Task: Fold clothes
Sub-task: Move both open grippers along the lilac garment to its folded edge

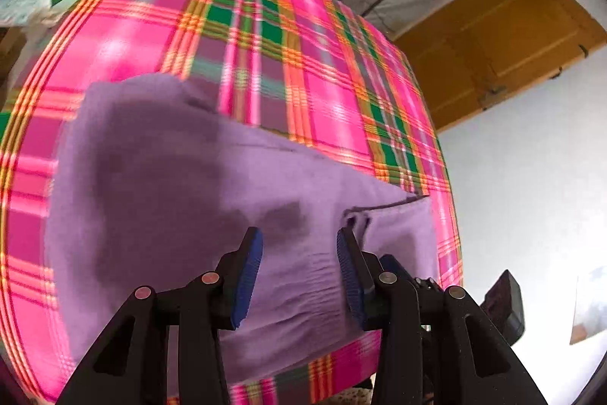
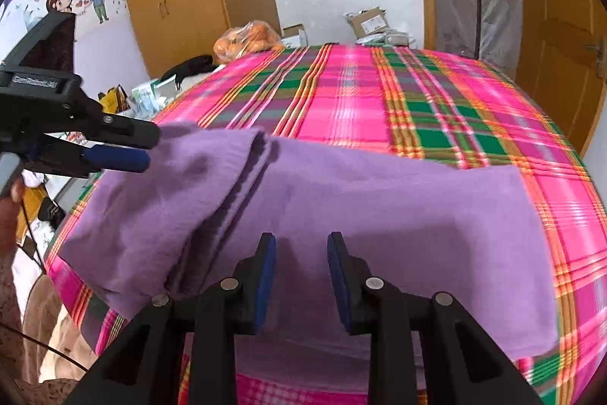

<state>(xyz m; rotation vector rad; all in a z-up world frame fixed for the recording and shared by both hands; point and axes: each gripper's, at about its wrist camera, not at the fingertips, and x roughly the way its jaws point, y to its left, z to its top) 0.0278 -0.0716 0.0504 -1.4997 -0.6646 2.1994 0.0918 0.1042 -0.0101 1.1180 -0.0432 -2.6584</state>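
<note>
Currently, I see the purple garment [image 2: 341, 207] lying partly folded on the plaid-covered bed [image 2: 436, 101]. My left claw [image 1: 299, 268] and right claw [image 2: 301, 276] both hover above it, jaws apart, gripping nothing.

Each claw [image 2: 301, 241] has black angular arms with silver round rivets and ribbed blue pads [image 2: 265, 283].

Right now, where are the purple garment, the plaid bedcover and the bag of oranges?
purple garment [image 2: 379, 207]: right wrist view, on its flat middle.
plaid bedcover [image 2: 436, 93]: right wrist view, on a bare stretch beyond the garment.
bag of oranges [image 2: 246, 40]: right wrist view, on the clear bag's front.
</note>
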